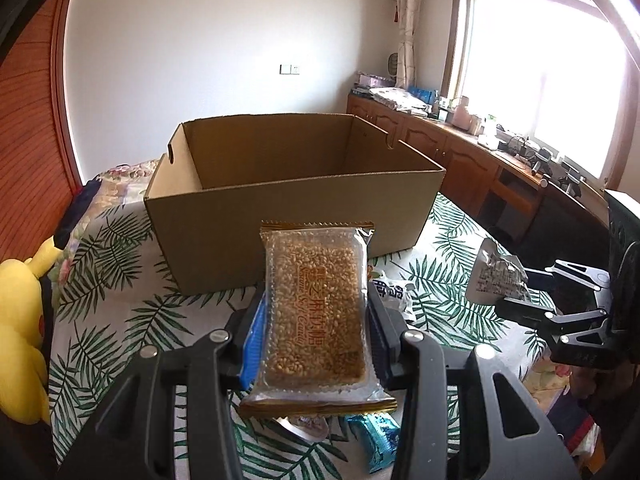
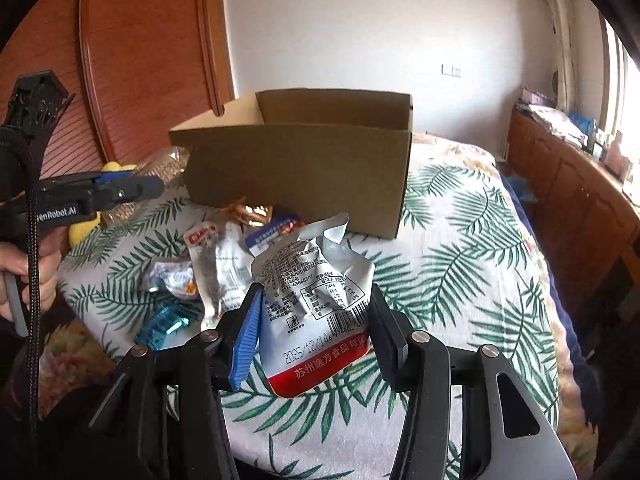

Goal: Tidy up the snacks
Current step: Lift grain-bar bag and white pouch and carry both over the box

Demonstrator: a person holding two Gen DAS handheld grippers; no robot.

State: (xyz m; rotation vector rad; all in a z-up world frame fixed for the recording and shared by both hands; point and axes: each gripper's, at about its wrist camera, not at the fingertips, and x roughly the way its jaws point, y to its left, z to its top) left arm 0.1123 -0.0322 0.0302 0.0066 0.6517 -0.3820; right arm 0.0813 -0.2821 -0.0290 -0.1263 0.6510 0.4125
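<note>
Leaf-print cloth (image 1: 120, 320) (box (image 1: 296, 200) behind): both grippers grip snacks.

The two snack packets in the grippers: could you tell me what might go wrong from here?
The left gripper holds the sesame candy bar by its slippery wrapper sides, so it might slide out. The right gripper pinches a crumpled white pouch, which could twist free. Either packet could clip the cardboard box near wall.

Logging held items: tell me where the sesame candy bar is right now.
The sesame candy bar is clamped in the left gripper, centre of the left wrist view, lifted above the leaf-print cloth, just before the cardboard box.
</note>
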